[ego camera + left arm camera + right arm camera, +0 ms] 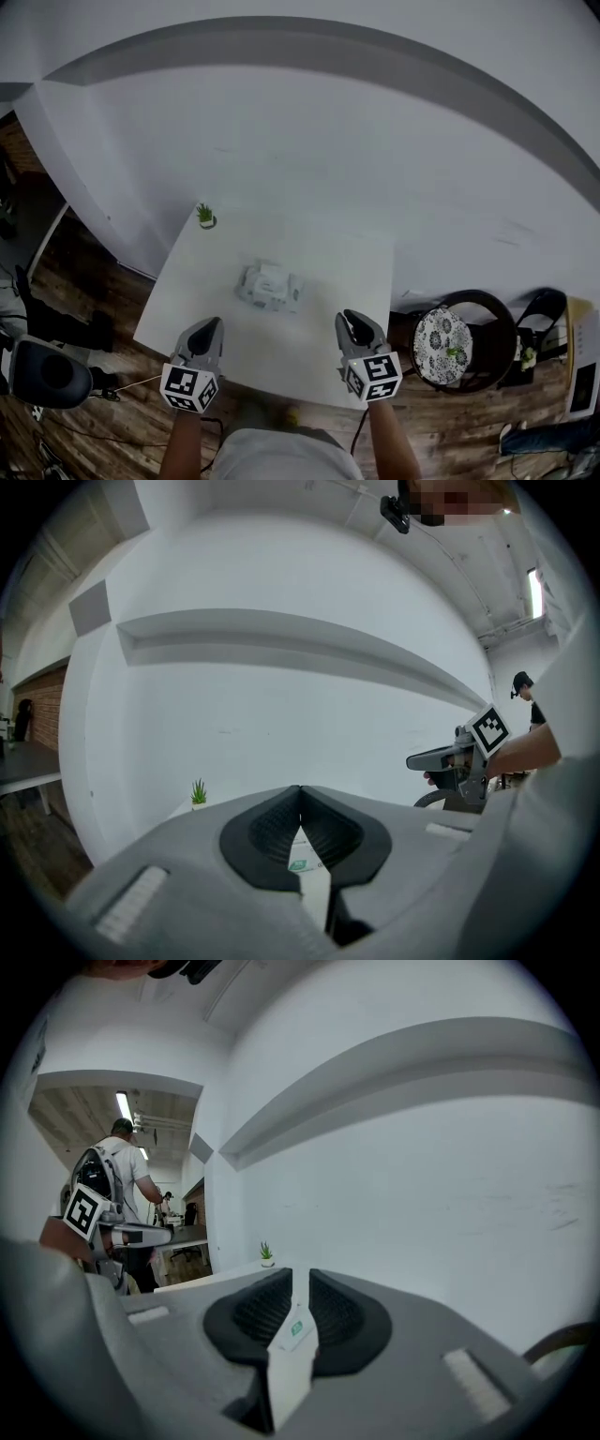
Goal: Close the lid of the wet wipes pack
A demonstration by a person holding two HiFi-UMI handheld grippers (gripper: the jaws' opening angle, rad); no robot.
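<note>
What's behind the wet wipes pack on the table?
Behind the wet wipes pack, toward the far left, stands a small potted plant; the pack's rear side is hidden.

left tongs and right tongs: matt grey moulded plastic with black, ribbed, rubber-like pads. wet wipes pack: pale crinkled plastic film. surface: smooth matt white finish. floor: dark wood planks, slight sheen.
</note>
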